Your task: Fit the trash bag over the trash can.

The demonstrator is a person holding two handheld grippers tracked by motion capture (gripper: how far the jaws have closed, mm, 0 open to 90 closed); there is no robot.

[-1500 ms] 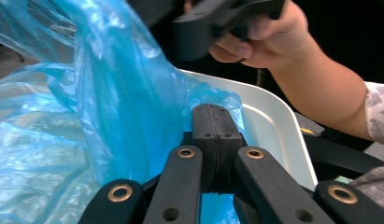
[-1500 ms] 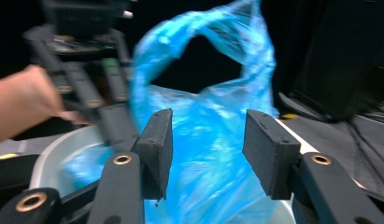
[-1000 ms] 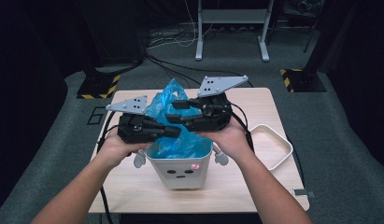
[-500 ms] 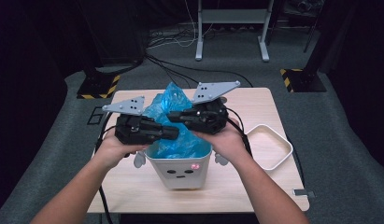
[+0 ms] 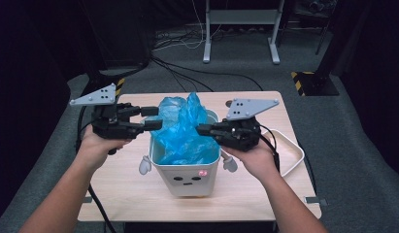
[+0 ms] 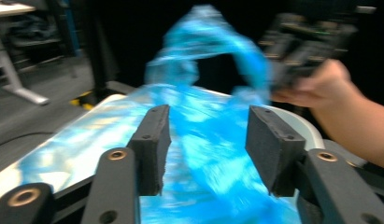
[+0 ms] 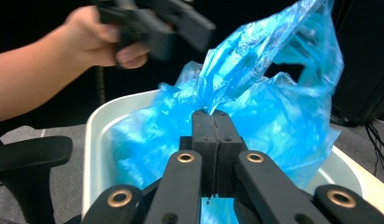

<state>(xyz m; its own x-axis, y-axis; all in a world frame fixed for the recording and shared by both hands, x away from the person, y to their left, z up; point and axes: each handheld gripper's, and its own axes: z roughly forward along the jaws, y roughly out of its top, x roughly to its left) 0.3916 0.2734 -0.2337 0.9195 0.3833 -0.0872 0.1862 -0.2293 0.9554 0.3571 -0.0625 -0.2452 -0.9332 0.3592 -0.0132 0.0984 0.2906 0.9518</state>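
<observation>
Blue thin plastic bag (image 5: 180,128) sits bunched inside the white plastic bin with a face (image 5: 187,172) near the table's front edge. Right gripper (image 7: 211,116) pinches its film; left gripper (image 6: 206,140), jaws apart, should clamp the opposite edge, then spread the bag evenly over the rim.

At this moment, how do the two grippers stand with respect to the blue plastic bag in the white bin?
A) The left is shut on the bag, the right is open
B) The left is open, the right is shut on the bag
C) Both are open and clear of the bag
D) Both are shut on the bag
B: the left gripper has its jaws spread with the blue plastic bag between them unpinched, while the right gripper has its jaws pressed together on a fold of the bag above the white bin.
</observation>
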